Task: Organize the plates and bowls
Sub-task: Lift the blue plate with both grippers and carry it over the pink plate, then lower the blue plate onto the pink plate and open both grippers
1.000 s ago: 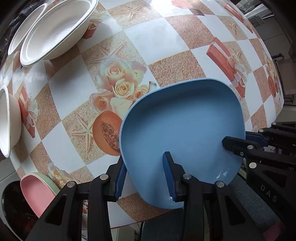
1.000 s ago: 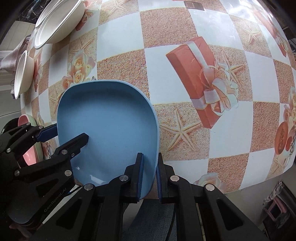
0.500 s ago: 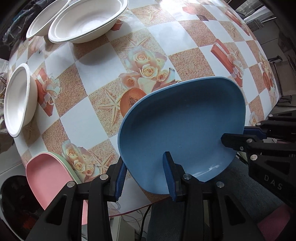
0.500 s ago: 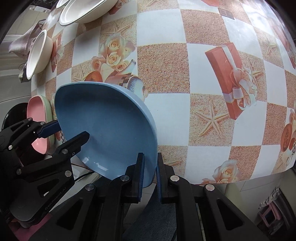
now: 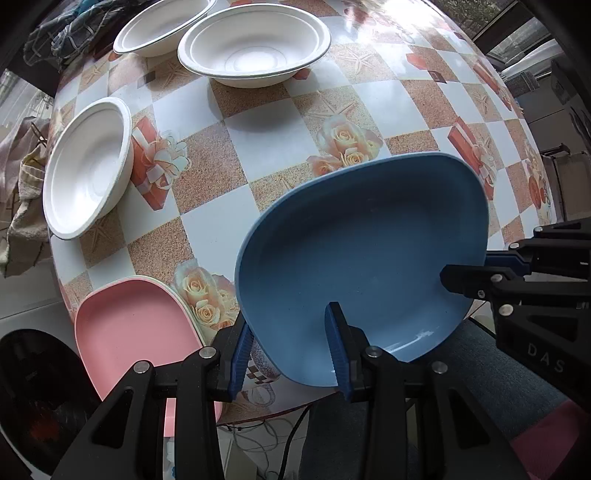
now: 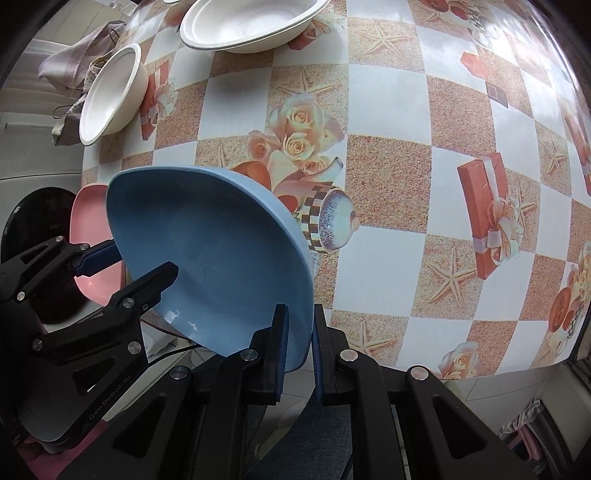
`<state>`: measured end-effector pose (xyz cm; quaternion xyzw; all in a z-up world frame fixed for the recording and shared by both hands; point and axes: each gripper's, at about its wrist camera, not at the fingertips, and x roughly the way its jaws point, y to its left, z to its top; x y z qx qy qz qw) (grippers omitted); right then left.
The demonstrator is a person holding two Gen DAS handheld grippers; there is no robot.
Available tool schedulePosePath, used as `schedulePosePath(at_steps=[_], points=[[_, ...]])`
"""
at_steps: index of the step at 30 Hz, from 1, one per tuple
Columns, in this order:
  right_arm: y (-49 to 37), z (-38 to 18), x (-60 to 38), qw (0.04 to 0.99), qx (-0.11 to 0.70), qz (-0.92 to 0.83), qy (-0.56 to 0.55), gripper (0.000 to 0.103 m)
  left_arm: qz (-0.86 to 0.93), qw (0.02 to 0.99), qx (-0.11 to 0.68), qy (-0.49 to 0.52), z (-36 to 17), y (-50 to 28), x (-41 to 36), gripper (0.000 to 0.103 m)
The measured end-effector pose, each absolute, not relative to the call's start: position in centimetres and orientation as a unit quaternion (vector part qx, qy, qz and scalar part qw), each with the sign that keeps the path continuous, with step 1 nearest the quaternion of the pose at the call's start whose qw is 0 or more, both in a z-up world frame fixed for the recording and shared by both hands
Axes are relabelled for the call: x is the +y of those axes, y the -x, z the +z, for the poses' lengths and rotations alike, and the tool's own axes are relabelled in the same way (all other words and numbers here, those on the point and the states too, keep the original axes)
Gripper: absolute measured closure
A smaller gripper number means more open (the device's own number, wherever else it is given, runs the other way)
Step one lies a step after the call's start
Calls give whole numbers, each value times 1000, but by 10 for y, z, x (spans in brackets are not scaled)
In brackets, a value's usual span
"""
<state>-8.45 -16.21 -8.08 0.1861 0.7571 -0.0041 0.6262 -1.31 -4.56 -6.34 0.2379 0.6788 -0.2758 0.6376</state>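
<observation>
A blue plate [image 5: 365, 258] is held in the air above the table's near edge; it also shows in the right wrist view [image 6: 214, 254]. My left gripper [image 5: 288, 354] straddles its near-left rim with its fingers apart, one above and one under the plate. My right gripper [image 6: 297, 347] is shut on the plate's right rim. A pink plate [image 5: 136, 332] lies on a green one at the near-left table edge, left of the blue plate. Three white bowls [image 5: 255, 48] [image 5: 88, 166] [image 5: 162, 26] stand at the far left.
The table [image 5: 258, 129] has a checkered cloth with roses and gift boxes. Cloths [image 5: 22, 184] lie past its left edge. A dark round appliance door [image 6: 37, 229] is below the table at the left. My lap is under the plate.
Both grippers have lifted the blue plate off the table and tilted it, drawing back from the table. More of the bowls and the pink plate came into view.
</observation>
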Motion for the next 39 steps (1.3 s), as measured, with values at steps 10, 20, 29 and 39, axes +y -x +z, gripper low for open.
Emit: schedulePosePath(at_steps=[10, 20, 29, 39], points=[[58, -56, -154, 642, 751, 11, -157, 88, -259, 660, 671, -217, -43, 17, -17, 61], [48, -36, -132, 656, 742, 28, -136, 88, -232, 678, 667, -202, -38, 0, 14, 61], [34, -24, -100, 660, 739, 68, -119, 88, -190, 698, 669, -172, -32, -11, 52, 61], [23, -34, -46, 637, 755, 130, -88, 88, -135, 703, 679, -165, -38, -19, 100, 61]])
